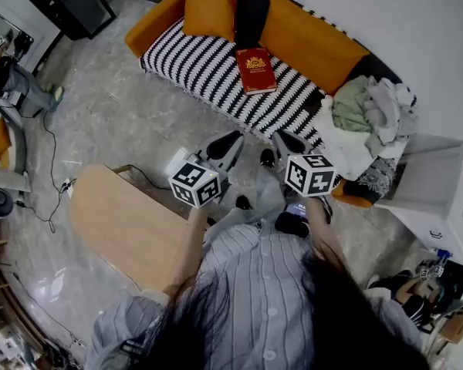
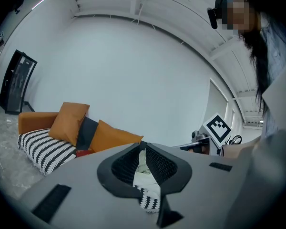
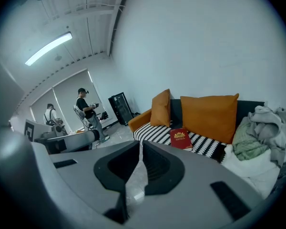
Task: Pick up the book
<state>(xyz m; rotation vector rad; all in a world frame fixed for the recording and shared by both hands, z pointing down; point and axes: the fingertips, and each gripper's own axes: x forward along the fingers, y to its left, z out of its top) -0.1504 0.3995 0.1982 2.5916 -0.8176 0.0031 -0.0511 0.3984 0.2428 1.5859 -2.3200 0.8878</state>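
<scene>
Book lies flat, cover up, on the striped sofa seat. In the head view it's at 12 o'clock from both grippers and well apart from them. Orange cushion is at 11 o'clock of the book, laundry pile at 4 o'clock.

Left gripper: jaws together, nothing between them. Right gripper: same, jaws together and empty. The right gripper view has the book at roughly 1 o'clock beyond its jaws. The left gripper view aims more at the laundry end.

Handling, my read:
- Red hardback, so stiff boards and moderate weight. One gripper should carry it.
- Cover looks smooth, probably slick. Bite deep, not on the corner.
- It lies flat, but the seat is soft. Press one jaw into the cushion at the near short edge (6 o'clock side) and slide it under.
- Clamp across the full thickness or the pages may fan open. The spine side is safer, but I can't tell which long edge that is.
- Not fragile. Jaws need opening first.
</scene>
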